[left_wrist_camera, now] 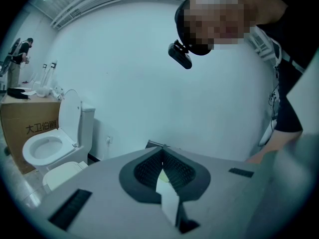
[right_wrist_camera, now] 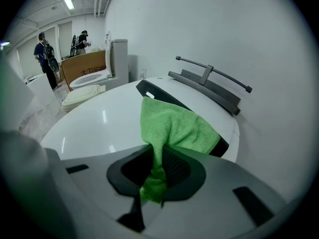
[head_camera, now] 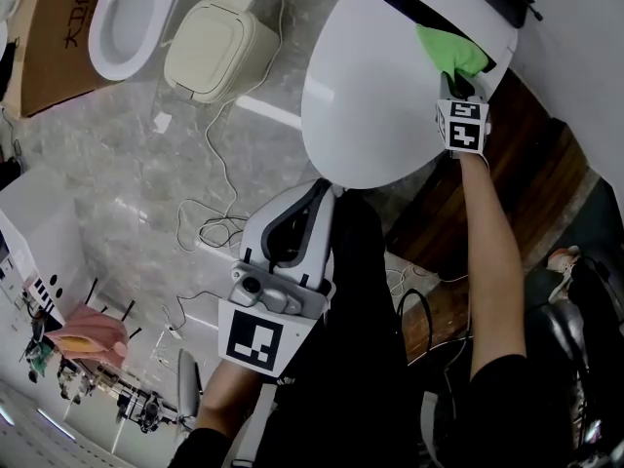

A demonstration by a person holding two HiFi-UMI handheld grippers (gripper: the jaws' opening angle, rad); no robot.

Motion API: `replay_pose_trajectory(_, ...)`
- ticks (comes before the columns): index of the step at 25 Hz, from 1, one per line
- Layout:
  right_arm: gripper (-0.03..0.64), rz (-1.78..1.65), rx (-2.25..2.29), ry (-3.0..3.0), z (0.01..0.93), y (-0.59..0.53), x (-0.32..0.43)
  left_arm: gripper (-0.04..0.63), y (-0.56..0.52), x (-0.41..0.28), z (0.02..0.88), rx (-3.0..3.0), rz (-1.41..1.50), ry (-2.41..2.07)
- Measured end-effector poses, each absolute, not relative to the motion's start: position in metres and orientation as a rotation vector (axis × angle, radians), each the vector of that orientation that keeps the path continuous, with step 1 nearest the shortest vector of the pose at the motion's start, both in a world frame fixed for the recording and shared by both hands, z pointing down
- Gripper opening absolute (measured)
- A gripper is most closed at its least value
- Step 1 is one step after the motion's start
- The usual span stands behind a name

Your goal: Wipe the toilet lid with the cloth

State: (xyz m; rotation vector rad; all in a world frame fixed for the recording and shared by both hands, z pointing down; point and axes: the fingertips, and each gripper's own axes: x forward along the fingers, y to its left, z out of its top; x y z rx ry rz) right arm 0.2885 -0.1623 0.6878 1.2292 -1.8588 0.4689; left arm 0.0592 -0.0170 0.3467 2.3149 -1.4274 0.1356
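Note:
The white toilet lid [head_camera: 375, 100] is closed and glossy, filling the upper middle of the head view. A green cloth [head_camera: 450, 49] lies on the lid's far end beside a black slot [head_camera: 429, 13]. My right gripper [head_camera: 458, 78] is shut on the cloth, pressing it onto the lid. In the right gripper view the cloth [right_wrist_camera: 174, 126] hangs pinched in my right gripper [right_wrist_camera: 157, 156] above the lid [right_wrist_camera: 94, 126]. My left gripper [head_camera: 310, 203] is held back near the person's body, off the lid. In its own view the left gripper [left_wrist_camera: 162, 152] is shut on nothing and faces a bare wall.
A second toilet [head_camera: 127, 18] with its seat open, a cream seat unit [head_camera: 214, 42] and a cardboard box [head_camera: 54, 47] stand at the upper left. Cables [head_camera: 219, 224] trail over the marble floor. A brown wooden platform [head_camera: 512, 178] lies right of the lid. A grey bar [right_wrist_camera: 212, 78] sits behind it.

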Motion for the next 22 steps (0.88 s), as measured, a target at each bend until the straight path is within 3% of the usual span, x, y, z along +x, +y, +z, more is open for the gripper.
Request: replay_pose_trajectory(22, 0.065, 0.451, 0.993, -1.848, 0.718, 0.018, 0.164, -0.003, 0.066, -0.040, 0.340, 2.310, 0.068, -1.452)
